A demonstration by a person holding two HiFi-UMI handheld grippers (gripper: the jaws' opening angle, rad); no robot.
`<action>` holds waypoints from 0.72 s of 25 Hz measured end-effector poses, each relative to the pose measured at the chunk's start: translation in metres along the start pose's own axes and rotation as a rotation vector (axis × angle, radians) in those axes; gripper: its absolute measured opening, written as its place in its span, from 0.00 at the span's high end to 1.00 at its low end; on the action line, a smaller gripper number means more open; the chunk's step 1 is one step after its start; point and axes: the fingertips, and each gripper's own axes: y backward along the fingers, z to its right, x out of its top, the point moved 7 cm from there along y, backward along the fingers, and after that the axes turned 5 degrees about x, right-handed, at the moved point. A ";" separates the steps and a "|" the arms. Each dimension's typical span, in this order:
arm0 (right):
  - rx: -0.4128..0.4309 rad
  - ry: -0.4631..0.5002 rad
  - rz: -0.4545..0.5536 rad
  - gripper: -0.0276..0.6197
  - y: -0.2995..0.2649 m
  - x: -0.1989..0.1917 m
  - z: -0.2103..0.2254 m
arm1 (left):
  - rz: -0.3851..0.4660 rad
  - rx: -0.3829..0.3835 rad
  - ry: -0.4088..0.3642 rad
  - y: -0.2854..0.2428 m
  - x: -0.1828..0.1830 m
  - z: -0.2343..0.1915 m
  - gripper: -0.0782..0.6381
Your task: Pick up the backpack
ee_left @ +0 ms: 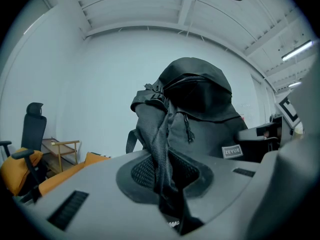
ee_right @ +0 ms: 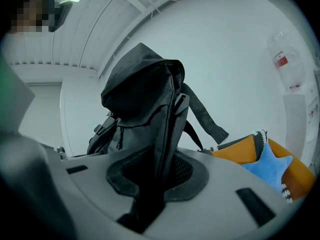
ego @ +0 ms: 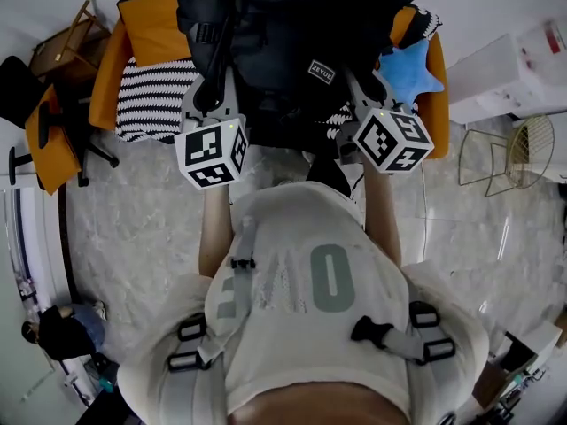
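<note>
- Left gripper (ee_left: pixel 164 176) pinched shut on backpack (ee_left: pixel 200 109) strap (ee_left: pixel 159 144), centre frame
- Right gripper (ee_right: pixel 155 179) clamped on other strap (ee_right: pixel 167 129)
- Thin webbing may slip, dropping it onto orange sofa (ego: pixel 151 34)

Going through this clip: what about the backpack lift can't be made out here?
- Head view: backpack underside, and whether it clears the orange sofa; its own bulk hides this.
- Left gripper view: strap, lower end hidden inside the left gripper.
- Right gripper view: blue cushion, partly behind the right gripper body.
</note>
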 end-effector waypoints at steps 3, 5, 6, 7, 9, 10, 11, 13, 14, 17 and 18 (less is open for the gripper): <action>-0.004 -0.002 0.007 0.83 0.004 0.000 -0.003 | 0.007 -0.004 0.002 0.004 0.001 0.000 0.80; -0.007 -0.002 0.008 0.83 0.008 0.001 -0.003 | 0.007 -0.005 0.005 0.006 0.002 0.003 0.80; -0.009 -0.002 0.009 0.83 0.010 0.002 -0.002 | 0.008 -0.007 0.006 0.007 0.002 0.005 0.80; -0.012 -0.004 0.011 0.83 0.012 0.002 -0.002 | 0.009 -0.009 0.006 0.008 0.003 0.006 0.80; -0.016 -0.011 0.016 0.83 0.016 0.001 0.000 | 0.010 -0.016 0.003 0.010 0.003 0.010 0.80; -0.018 -0.015 0.018 0.83 0.018 0.000 0.001 | 0.010 -0.019 0.001 0.010 0.003 0.011 0.80; -0.019 -0.018 0.021 0.83 0.019 -0.001 0.001 | 0.011 -0.022 -0.003 0.010 0.003 0.012 0.80; -0.023 -0.025 0.024 0.83 0.021 -0.001 0.002 | 0.012 -0.027 -0.009 0.011 0.004 0.013 0.80; -0.025 -0.029 0.024 0.83 0.022 -0.002 0.003 | 0.011 -0.031 -0.012 0.011 0.004 0.014 0.80; -0.030 -0.040 0.028 0.83 0.026 -0.003 0.003 | 0.009 -0.041 -0.017 0.013 0.005 0.016 0.80; -0.031 -0.043 0.029 0.83 0.027 -0.004 0.004 | 0.009 -0.042 -0.019 0.014 0.005 0.016 0.80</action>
